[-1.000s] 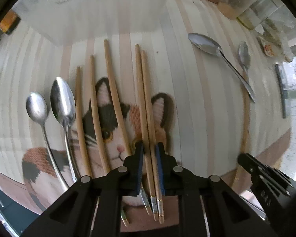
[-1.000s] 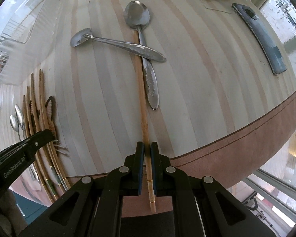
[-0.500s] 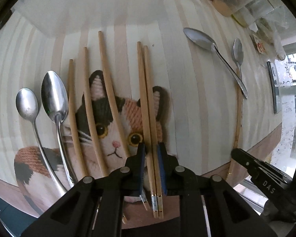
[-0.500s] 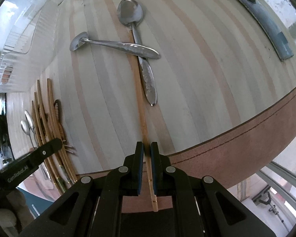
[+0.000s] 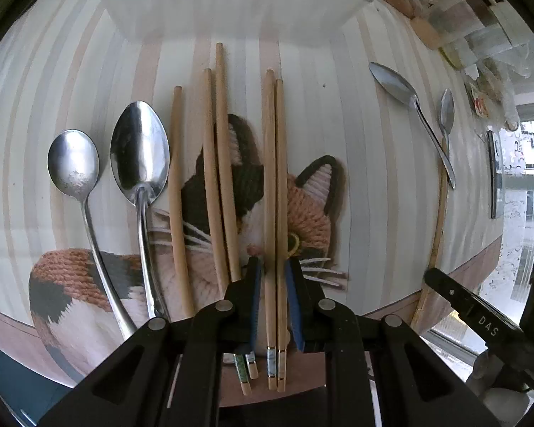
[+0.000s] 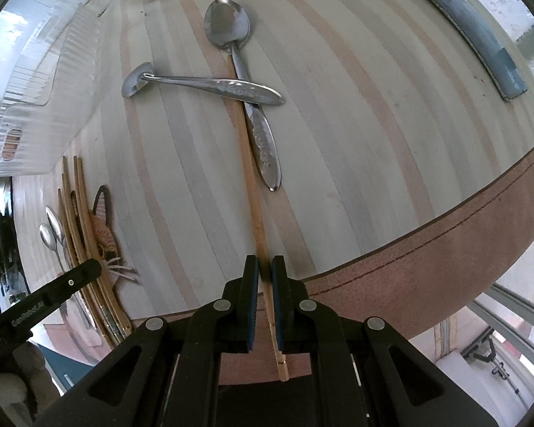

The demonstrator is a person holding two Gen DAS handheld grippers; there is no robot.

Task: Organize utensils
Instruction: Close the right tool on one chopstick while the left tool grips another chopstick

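On the cat-shaped mat (image 5: 313, 213) lie two spoons (image 5: 140, 149) and several wooden chopsticks. My left gripper (image 5: 272, 267) points down over the rightmost chopstick pair (image 5: 276, 178). The pair lies between its jaws, which stand slightly apart with a thin gap at the left pad. My right gripper (image 6: 264, 267) is shut on a single chopstick (image 6: 247, 163) near the table's front edge. That chopstick's far tip lies under two crossed spoons (image 6: 231, 89) on the striped tablecloth (image 6: 356, 124).
A clear ribbed plastic tray (image 6: 46, 89) stands at the back left, just beyond the mat. A dark flat device (image 6: 480, 42) lies at the far right. Packets and wrappers (image 5: 462, 17) crowd the back corner. The table's brown edge band (image 6: 445, 249) runs close to the right gripper.
The left gripper has shifted across the mat, and its jaws have eased off the chopstick pair. The right gripper has turned a little, still shut on the single chopstick.
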